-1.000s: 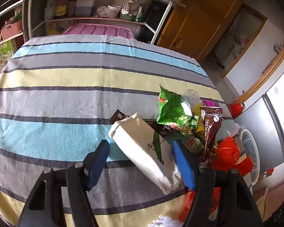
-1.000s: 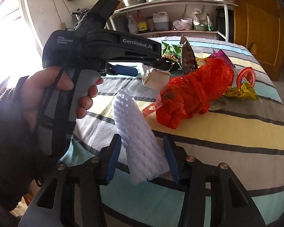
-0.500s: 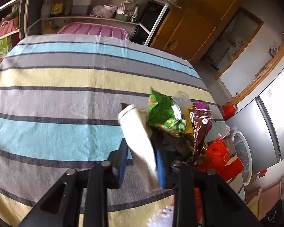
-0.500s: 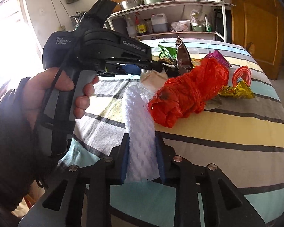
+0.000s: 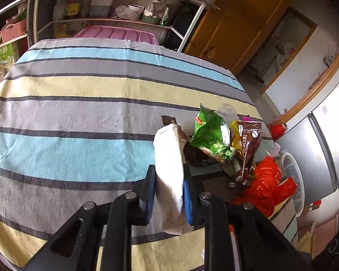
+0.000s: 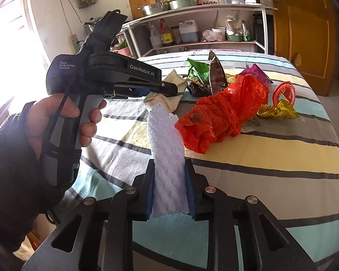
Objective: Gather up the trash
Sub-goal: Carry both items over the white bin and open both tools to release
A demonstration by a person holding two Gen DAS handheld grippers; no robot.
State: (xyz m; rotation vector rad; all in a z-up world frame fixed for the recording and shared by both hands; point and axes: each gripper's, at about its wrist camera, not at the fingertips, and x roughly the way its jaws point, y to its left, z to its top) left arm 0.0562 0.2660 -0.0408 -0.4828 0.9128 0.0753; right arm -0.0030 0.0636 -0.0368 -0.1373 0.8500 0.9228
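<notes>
Now, on my left, my left gripper (image 5: pixel 169 188) has just been closing, and its blue pads (image 5: pixel 149 194) squeeze a cream paper pouch (image 5: pixel 169 164), which stands up between them over the striped tablecloth (image 5: pixel 79 103). From my other camera I see my left hand (image 6: pixel 56 122) wrapped round that black handle, dark sleeve at the wrist, with the pouch sticking out past its tip. Just right of the pouch sits the litter pile: a green snack bag (image 5: pixel 211 135) standing crumpled, a dark wrapper (image 5: pixel 197 157) under it, then a brown coffee sachet (image 5: pixel 248 149) upright beside it, and the red plastic bag (image 5: pixel 265 186) at the table's edge. Moving right, my right gripper (image 6: pixel 169 188) has also just been closing, and it's clamped on a white foam fruit net (image 6: pixel 167 158), the net rising tilted from between the fingers toward the pouch above it. Right of the net the red bag lies bunched on the cloth, close but apart from the net. Further right, a round red lid (image 6: pixel 283 91) stands behind a crinkled yellow wrapper (image 6: pixel 278 110), with a purple packet (image 6: pixel 257 72) peeking over the red bag. Shelves (image 6: pixel 203 22) with bottles stand behind the table.
</notes>
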